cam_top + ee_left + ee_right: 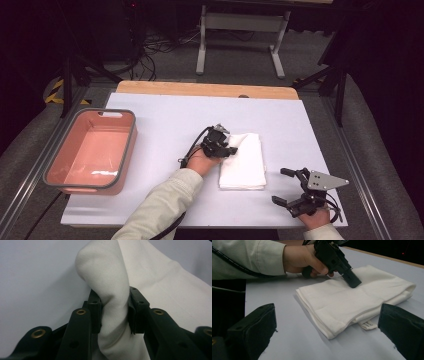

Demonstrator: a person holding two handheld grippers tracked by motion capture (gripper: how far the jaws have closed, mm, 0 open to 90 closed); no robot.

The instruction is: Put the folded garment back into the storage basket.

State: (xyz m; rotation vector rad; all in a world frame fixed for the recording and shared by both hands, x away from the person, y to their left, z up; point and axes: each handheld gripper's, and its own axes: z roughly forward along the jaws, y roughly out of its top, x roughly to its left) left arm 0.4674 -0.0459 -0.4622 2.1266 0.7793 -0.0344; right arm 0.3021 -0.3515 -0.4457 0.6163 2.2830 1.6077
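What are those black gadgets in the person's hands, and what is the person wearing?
They are handheld grippers. The left gripper and right gripper are black, each with two jointed jaws; brass-coloured rivets show at the joints. A black cable trails from the left one, and a grey three-cornered plate sits atop the right. The sleeves are pale, off-white.

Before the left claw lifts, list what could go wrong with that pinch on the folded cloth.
1. The left claw pinches a bunched ridge of the folded white cloth, perhaps only the upper layers, so lifting may pull the fold apart.
2. The pinch sits at the cloth's left edge; the rest could drag across the white table cover and lose its shape.
3. The right claw is open and apart from the cloth, so nothing steadies the far side.
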